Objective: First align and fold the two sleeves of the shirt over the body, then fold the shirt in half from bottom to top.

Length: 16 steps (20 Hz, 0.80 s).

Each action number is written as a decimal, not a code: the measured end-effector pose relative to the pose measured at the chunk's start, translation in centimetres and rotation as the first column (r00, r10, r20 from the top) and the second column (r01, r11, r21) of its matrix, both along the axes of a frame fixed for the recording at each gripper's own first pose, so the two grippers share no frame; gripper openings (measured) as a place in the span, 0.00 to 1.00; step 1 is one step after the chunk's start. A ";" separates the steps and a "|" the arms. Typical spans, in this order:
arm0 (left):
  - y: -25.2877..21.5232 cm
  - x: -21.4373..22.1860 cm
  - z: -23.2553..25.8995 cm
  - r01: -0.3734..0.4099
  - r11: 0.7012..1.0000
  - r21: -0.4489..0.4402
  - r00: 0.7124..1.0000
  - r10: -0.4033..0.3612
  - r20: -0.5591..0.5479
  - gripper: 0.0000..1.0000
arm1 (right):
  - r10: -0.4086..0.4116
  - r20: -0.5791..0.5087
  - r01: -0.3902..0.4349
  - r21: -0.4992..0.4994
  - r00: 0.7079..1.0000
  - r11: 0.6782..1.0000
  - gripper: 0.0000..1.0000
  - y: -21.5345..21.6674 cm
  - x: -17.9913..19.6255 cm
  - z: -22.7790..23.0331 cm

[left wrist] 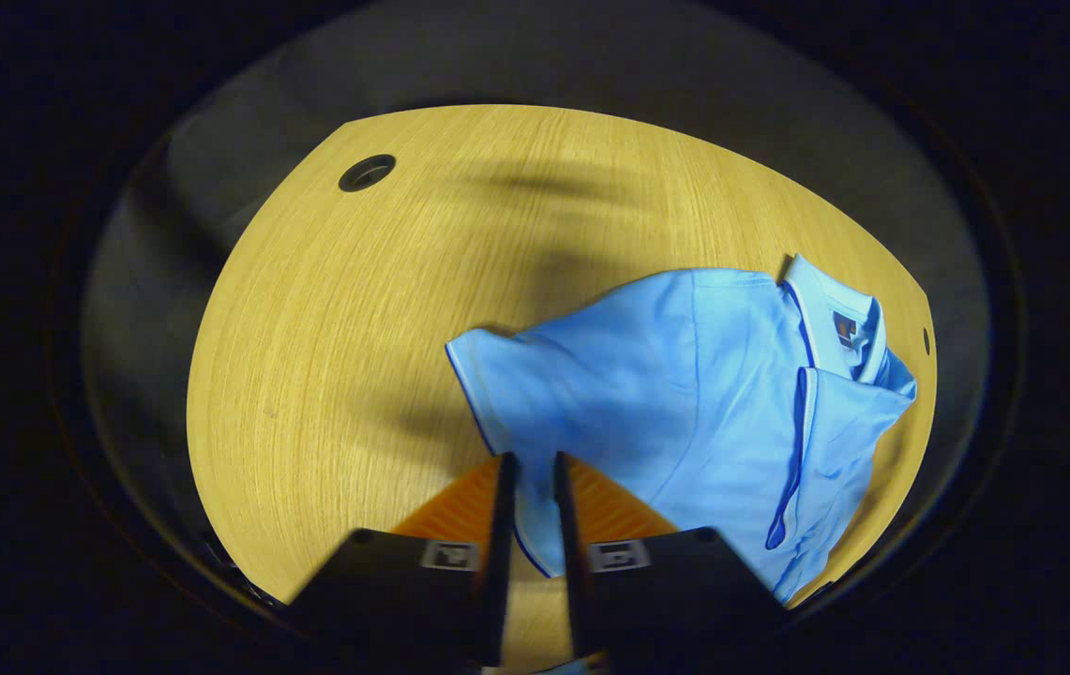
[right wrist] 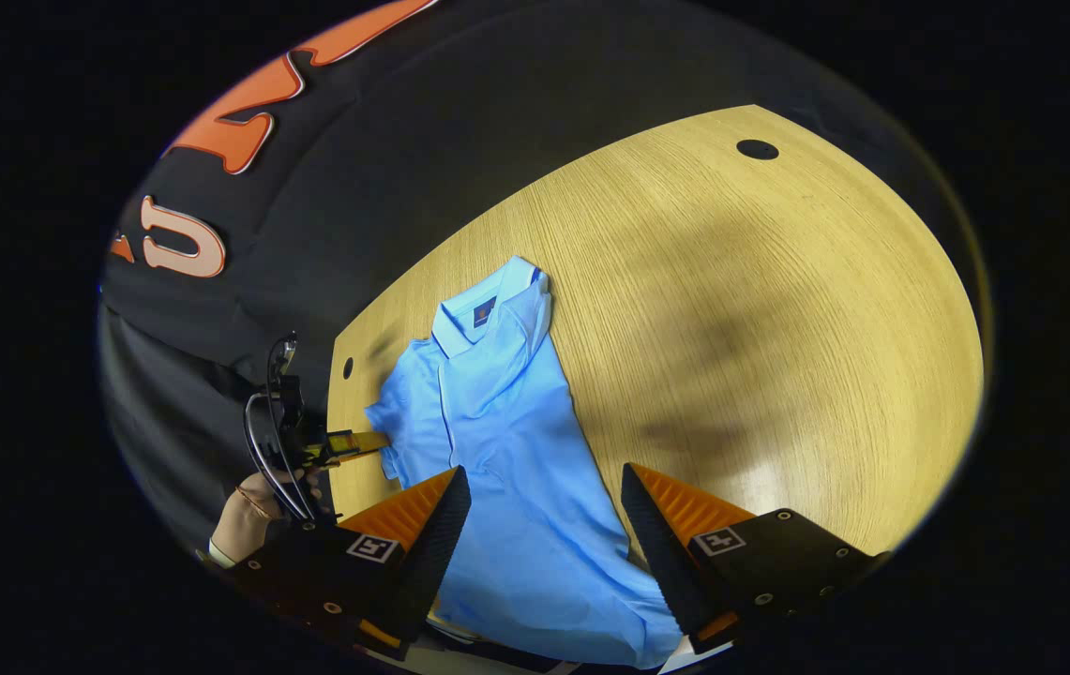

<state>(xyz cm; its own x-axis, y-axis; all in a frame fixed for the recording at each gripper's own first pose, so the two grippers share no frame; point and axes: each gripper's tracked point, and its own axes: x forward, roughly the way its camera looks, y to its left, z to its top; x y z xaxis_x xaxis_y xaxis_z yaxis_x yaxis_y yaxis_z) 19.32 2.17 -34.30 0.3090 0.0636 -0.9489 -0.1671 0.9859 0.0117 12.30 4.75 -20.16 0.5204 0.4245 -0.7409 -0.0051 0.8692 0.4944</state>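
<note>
Between the fingers of the left tongs, close to the camera in the left gripper view, a strip of the shirt is pinched: the two fingers stand almost together with the hemmed edge of a sleeve running down between them, so I judge these tongs closed on the cloth. From the right gripper view the same tongs show farther off, held by a hand at the side of the shirt.

The right tongs are wide apart and hold nothing; they hang over the lower body of the shirt, and I cannot tell if they touch it.

As a judgement, the cloth is light, thin and very soft. It will follow the tongs easily but will also sag and wrinkle, and one layer may slip off another when it is dragged. The hem of a sleeve, and later the two bottom corners, seem good places to take hold, because the stitched edge is a little thicker.

Farther away, the shirt lies flat on the wooden counter, light blue, a polo type with darker blue piping. One side seems already turned over the body. At the far end sits the collar, with a small dark label inside.
</note>
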 end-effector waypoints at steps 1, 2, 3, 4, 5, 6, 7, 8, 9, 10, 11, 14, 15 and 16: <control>0.0 0.2 0.2 0.029 0.999 0.017 1.000 -0.029 0.011 0.11 | -0.001 0.002 0.001 -0.003 1.000 1.000 0.98 0.0 0.0 -0.1; 0.0 0.0 0.9 0.050 0.998 0.023 0.999 -0.050 0.018 0.11 | -0.002 0.005 0.002 -0.008 1.000 1.000 0.98 -0.1 0.0 -0.2; 0.0 0.4 0.6 0.067 0.997 0.030 0.997 -0.068 0.020 0.08 | -0.003 0.005 0.003 -0.014 1.000 1.000 0.98 -0.2 -0.1 -0.3; 0.2 0.4 0.5 0.069 0.997 0.036 0.997 -0.070 0.024 0.08 | -0.004 0.005 0.004 -0.018 1.000 1.000 0.98 -0.3 -0.2 -0.3; 0.0 0.5 1.0 0.067 0.997 0.025 0.997 -0.068 0.035 0.08 | -0.005 0.005 0.005 -0.022 1.000 1.000 0.98 -0.3 -0.3 -0.3; -0.2 0.3 1.5 0.074 0.997 0.018 0.996 -0.074 0.046 0.08 | -0.008 0.006 0.008 -0.025 1.000 1.000 0.98 -0.4 -0.3 -0.4; -0.2 0.3 2.1 0.087 0.996 0.021 0.995 -0.088 0.056 0.08 | -0.011 0.009 0.012 -0.029 1.000 1.000 0.98 -0.6 -0.3 -0.4; -0.4 0.3 2.9 0.105 0.994 0.023 0.992 -0.106 0.067 0.08 | -0.015 0.013 0.016 -0.030 1.000 0.999 0.98 -0.7 -0.6 -0.2; -0.3 0.3 3.8 0.123 0.992 0.033 0.989 -0.125 0.075 0.08 | -0.018 0.015 0.018 -0.029 1.000 0.999 0.98 -0.9 -0.7 -0.1; -0.4 0.3 4.8 0.137 0.990 0.038 0.986 -0.140 0.086 0.08 | -0.021 0.019 0.021 -0.029 1.000 0.999 0.98 -1.0 -0.9 0.0; -0.9 0.4 5.7 0.149 0.988 0.033 0.984 -0.151 0.099 0.08 | -0.023 0.024 0.023 -0.029 0.999 0.999 0.98 -1.3 -1.0 0.3; -3.6 0.2 8.6 0.192 0.981 0.002 0.970 -0.190 0.151 0.08 | -0.040 0.039 0.041 -0.025 0.998 0.999 0.98 -2.1 -1.1 0.6; -4.8 0.2 9.4 0.210 0.978 -0.008 0.964 -0.206 0.167 0.07 | -0.047 0.042 0.048 -0.029 0.998 0.998 0.98 -2.6 -1.2 0.7; -6.1 0.2 10.2 0.230 0.973 -0.019 0.958 -0.223 0.180 0.07 | -0.050 0.043 0.051 -0.031 0.998 0.998 1.00 -3.0 -1.3 0.7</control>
